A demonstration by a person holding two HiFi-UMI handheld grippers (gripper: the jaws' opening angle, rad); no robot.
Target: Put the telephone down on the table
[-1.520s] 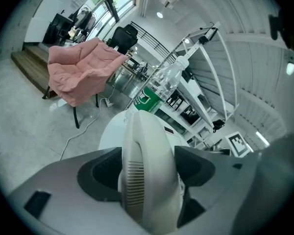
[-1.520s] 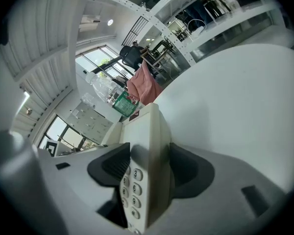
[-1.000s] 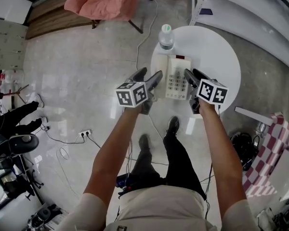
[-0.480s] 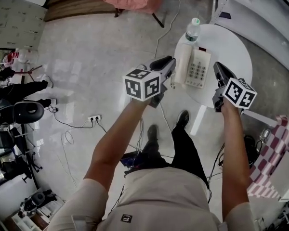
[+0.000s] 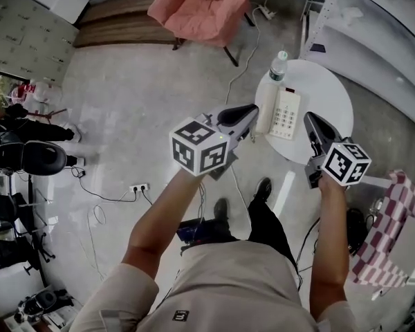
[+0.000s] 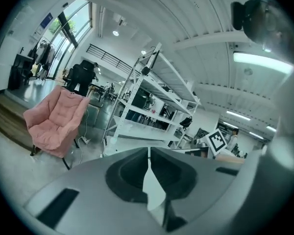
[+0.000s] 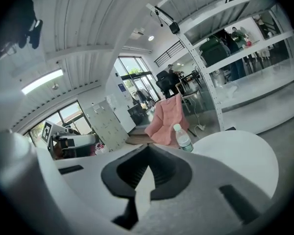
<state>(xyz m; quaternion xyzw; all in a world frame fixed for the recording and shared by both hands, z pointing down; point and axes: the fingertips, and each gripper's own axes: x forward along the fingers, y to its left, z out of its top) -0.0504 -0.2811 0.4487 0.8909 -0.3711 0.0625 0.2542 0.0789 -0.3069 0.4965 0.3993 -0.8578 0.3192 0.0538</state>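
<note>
The cream telephone (image 5: 282,112), its handset on the left side, lies on the round white table (image 5: 325,95) in the head view, with nothing touching it. My left gripper (image 5: 251,113) hangs raised to the left of the table, jaws shut and empty. To the right of the phone and nearer to me, my right gripper (image 5: 310,122) is lifted above the table's near edge, shut on nothing. In the left gripper view the jaws (image 6: 149,151) meet at the tips. The right gripper view shows the jaws (image 7: 148,148) closed, with the table (image 7: 240,155) beyond them.
A water bottle (image 5: 278,66) (image 7: 183,137) stands at the table's far edge behind the phone. A pink chair (image 5: 204,9) (image 6: 56,119) sits on the floor beyond. White shelving (image 5: 373,26) (image 6: 152,102) rises at the right. Cables and a power strip (image 5: 138,187) lie on the floor.
Both grippers have risen away from the phone's sides and closed. The telephone stays on the table, now looking smaller and farther off.
</note>
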